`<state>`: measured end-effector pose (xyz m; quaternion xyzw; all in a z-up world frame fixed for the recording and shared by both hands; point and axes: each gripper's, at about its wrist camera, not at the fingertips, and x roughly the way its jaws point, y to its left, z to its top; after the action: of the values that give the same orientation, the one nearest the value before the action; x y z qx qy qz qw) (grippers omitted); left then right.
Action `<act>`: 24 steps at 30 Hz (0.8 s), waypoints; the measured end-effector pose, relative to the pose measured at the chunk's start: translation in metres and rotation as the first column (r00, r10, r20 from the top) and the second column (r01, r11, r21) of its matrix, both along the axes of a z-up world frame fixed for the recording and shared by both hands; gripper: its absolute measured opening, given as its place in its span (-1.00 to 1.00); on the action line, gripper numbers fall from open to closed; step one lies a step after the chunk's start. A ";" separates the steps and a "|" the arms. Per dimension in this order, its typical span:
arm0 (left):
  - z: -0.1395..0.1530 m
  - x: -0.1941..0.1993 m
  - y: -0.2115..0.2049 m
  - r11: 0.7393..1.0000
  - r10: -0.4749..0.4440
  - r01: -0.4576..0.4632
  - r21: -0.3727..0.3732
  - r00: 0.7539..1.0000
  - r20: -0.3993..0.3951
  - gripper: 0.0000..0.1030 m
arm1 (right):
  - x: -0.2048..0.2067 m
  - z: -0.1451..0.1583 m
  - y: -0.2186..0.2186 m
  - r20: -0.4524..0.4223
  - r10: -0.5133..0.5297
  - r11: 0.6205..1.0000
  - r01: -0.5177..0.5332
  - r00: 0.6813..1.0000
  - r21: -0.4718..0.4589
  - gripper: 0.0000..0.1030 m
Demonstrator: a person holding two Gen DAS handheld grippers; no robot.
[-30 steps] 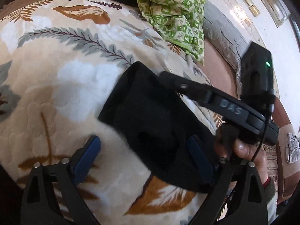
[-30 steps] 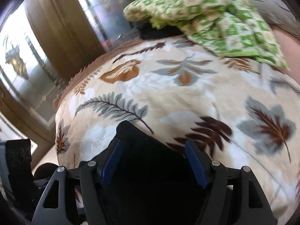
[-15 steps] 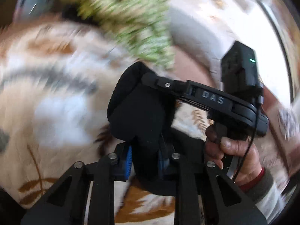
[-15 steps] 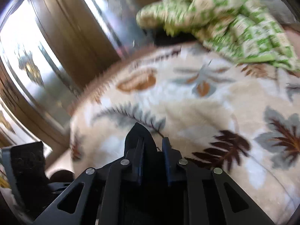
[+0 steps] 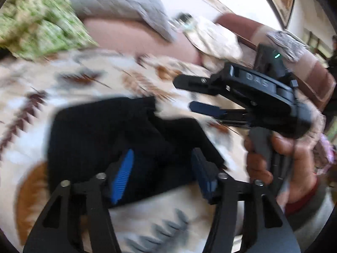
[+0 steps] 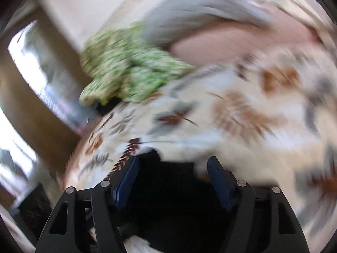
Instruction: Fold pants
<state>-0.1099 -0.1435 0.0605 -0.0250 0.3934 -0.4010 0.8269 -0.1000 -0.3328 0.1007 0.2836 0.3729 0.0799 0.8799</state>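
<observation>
Left wrist view, heavily blurred: left gripper [image 5: 163, 172] lowest in frame, blue-padded fingers [image 5: 123, 176] apart and opening, black fabric between them but no pad seen pressing on it. Black folded pants [image 5: 94, 135] lying as a compact dark bundle on a cream plush blanket with brown and grey leaf print [image 5: 42, 80], just ahead of the fingertips. Right gripper [image 5: 198, 97] seen side-on to the right of the bundle, held by a hand [image 5: 282, 158] in a grey sleeve with a red cuff; its jaws parted and opening, nothing between them, clear of the fabric. Farther back: green-and-white patterned cloth [image 5: 35, 23] at upper left, grey pillow [image 5: 126, 2], pink sheet [image 5: 137, 38].

Right wrist view, blurred: right gripper [image 6: 172, 175] with fingers spread, dark fabric of the pants [image 6: 168, 200] below and between them, contact not discernible. Same leaf-print blanket [image 6: 242, 116] beyond, green patterned cloth [image 6: 126, 67] and grey pillow [image 6: 200, 6] farthest.
</observation>
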 end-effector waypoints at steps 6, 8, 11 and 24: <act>0.023 -0.025 0.035 0.999 -0.014 0.012 0.039 0.998 0.063 0.37 | -0.033 -0.031 -0.036 -0.037 -0.077 0.960 0.084 0.996 0.266 0.46; 0.024 -0.022 0.053 0.998 0.042 -0.045 0.043 0.997 0.068 0.43 | -0.032 -0.028 -0.027 -0.013 -0.033 0.971 0.035 0.999 0.236 0.56; 0.021 -0.006 0.075 0.986 0.145 -0.151 0.076 0.986 0.088 0.44 | -0.014 -0.030 0.000 -0.040 0.040 0.981 -0.032 0.998 0.189 0.60; -0.018 -0.002 0.055 0.986 0.103 -0.108 0.127 0.994 0.046 0.54 | 0.005 -0.039 0.039 -0.127 0.091 0.977 -0.064 0.988 0.202 0.65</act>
<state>-0.1114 -0.0889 0.0428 0.0158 0.4004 -0.3307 0.8544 -0.0949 -0.2937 0.0621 0.3596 0.4329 0.1311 0.8162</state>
